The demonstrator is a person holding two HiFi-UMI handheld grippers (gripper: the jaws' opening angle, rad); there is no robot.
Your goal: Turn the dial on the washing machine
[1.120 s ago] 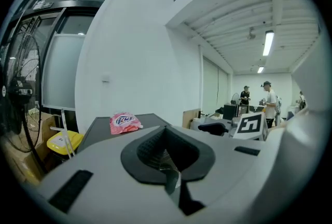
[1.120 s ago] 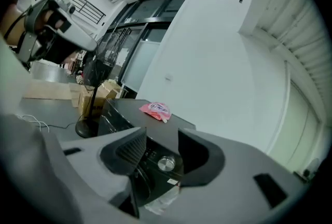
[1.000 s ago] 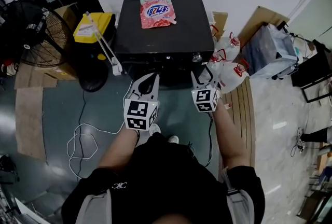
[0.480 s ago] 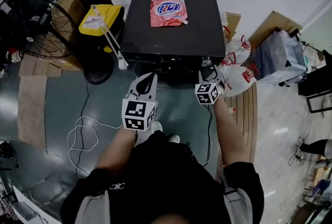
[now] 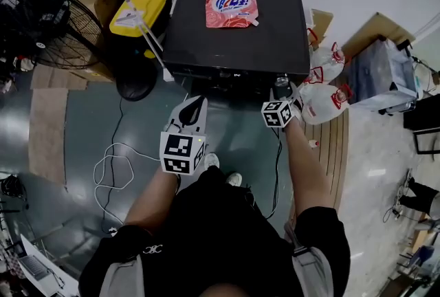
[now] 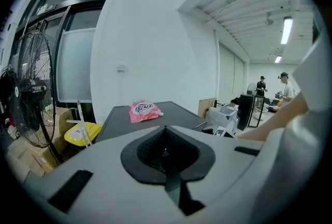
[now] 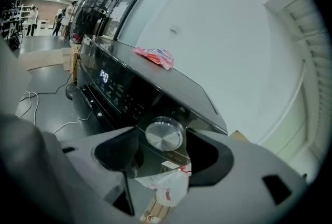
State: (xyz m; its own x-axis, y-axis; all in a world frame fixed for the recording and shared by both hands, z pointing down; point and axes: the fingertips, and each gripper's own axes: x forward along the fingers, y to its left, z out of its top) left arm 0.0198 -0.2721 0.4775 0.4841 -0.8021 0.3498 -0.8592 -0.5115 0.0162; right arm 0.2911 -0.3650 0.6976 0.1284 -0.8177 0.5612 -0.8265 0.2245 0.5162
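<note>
Now right gripper (image 7: pixel 164 158) jaws stand spread around the dial (image 7: pixel 164 135), left gripper (image 6: pixel 166 158) jaws pressed together.

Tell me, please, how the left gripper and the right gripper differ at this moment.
The left gripper's jaws are shut on nothing; the right gripper's jaws stand wide apart with the silver dial framed between them, untouched. The left gripper hangs back from the washing machine, over the floor; the right gripper is up at its front right corner. Both point toward the machine.

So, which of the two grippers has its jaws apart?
The right gripper, jaws apart before the washing machine's dial; the left gripper is shut.
</note>
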